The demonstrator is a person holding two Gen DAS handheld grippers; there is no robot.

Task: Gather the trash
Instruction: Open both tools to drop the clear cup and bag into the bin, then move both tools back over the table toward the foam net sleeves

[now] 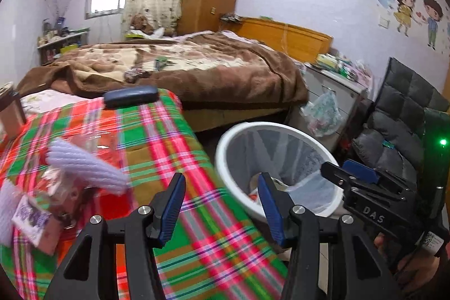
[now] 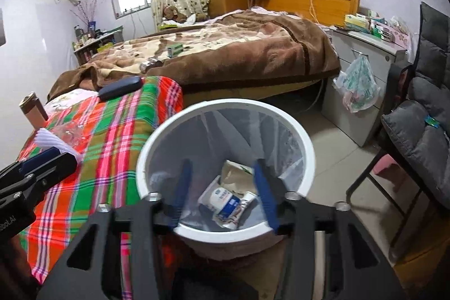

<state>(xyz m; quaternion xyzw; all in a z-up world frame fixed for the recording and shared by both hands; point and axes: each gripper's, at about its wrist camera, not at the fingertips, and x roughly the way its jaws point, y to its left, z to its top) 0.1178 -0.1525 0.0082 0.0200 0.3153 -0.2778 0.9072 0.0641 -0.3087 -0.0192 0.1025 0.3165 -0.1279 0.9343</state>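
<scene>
A white trash bin (image 2: pixel 306 148) with a clear liner stands on the floor beside a plaid-covered table (image 2: pixel 112 131). Crumpled wrappers and a blue-and-white packet (image 2: pixel 225 201) lie inside it. My right gripper (image 2: pixel 222 167) is open and empty, right above the bin's mouth. My left gripper (image 1: pixel 222 182) is open and empty over the table's right edge, with the bin (image 1: pixel 225 142) just to its right. Trash lies on the table at left: a white ridged piece (image 1: pixel 84 165), clear plastic wrap (image 1: pixel 92 137) and a small printed packet (image 1: pixel 33 218).
A dark glasses case (image 1: pixel 130 96) lies at the table's far edge. A bed with a brown blanket (image 1: pixel 197 66) stands behind. A grey padded chair (image 2: pixel 422 125) and a drawer unit with a hanging plastic bag (image 2: pixel 357 83) are at right.
</scene>
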